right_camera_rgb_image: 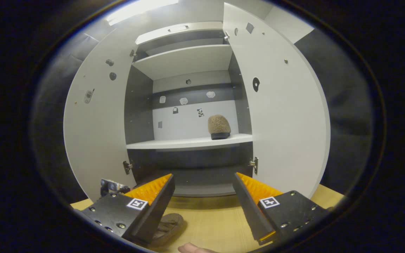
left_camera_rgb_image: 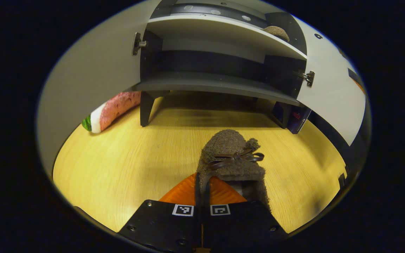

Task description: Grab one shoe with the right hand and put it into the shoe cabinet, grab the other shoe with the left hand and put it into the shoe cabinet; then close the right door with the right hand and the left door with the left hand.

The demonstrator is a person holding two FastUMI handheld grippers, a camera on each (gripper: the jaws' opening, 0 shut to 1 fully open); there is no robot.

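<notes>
One shoe [right_camera_rgb_image: 219, 127] sits inside the cabinet [right_camera_rgb_image: 188, 143]; left jaws pinch the other shoe [left_camera_rgb_image: 232, 158], right jaws wide.

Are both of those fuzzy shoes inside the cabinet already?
No: one shoe sits on the cabinet shelf, while the other shoe is on the table.

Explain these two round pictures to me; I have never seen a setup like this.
A person holds a two-finger gripper in each hand, and a camera rides on each one, looking forward along its fingers.

In the left gripper view, the left gripper is closed on a fuzzy brown shoe at the heel end, over a wooden table. Ahead stands the shoe cabinet, both doors open.

In the right gripper view, the right gripper is open and holds nothing. The other shoe already sits on a cabinet shelf. A striped pink object lies behind the left door.
</notes>
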